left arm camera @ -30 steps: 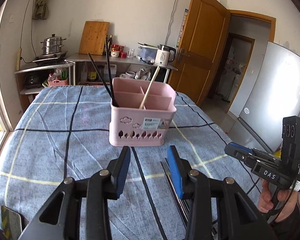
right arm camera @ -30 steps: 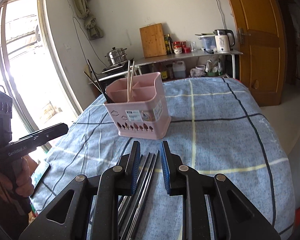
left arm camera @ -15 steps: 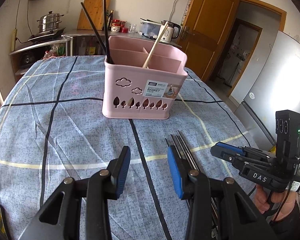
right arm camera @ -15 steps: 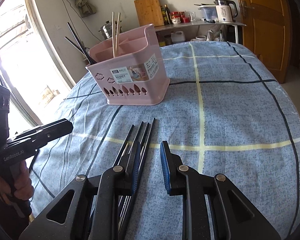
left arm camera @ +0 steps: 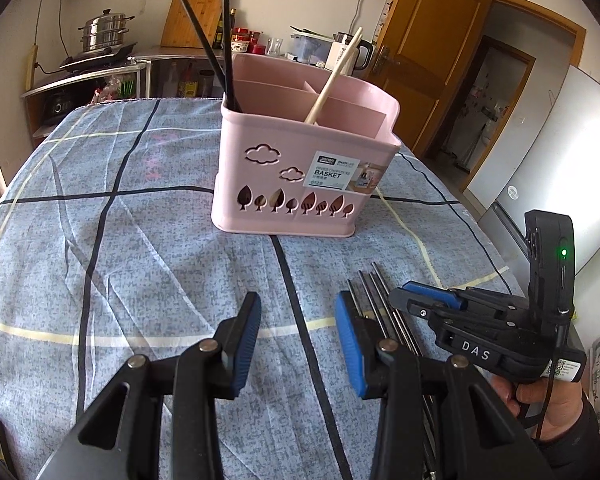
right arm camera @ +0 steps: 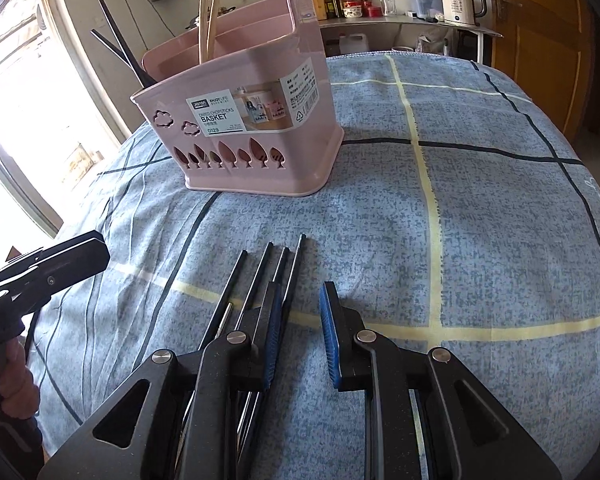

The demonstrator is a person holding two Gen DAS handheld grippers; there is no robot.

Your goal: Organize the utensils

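A pink chopstick basket (left arm camera: 300,160) stands on the blue checked tablecloth; it also shows in the right wrist view (right arm camera: 256,120). It holds two black chopsticks (left arm camera: 216,40) in its left compartment and wooden chopsticks (left arm camera: 332,76) further right. Several metal chopsticks (right arm camera: 256,280) lie side by side on the cloth in front of the basket, also in the left wrist view (left arm camera: 372,292). My right gripper (right arm camera: 300,312) is open, low over them, its left finger above the rightmost ones. My left gripper (left arm camera: 296,316) is open and empty, just left of the chopsticks.
The table (right arm camera: 480,220) drops off at the right and near edges. Behind it stands a shelf with a kettle (right arm camera: 458,0), jars and a cutting board (left arm camera: 192,20), and a steel pot (left arm camera: 104,34) on a stove. A wooden door (left arm camera: 428,60) and a fridge (left arm camera: 548,152) are at the right.
Both grippers have moved forward and down toward the cloth; the basket looms larger. The right gripper now sits low over the lying metal chopsticks. Both stay open.
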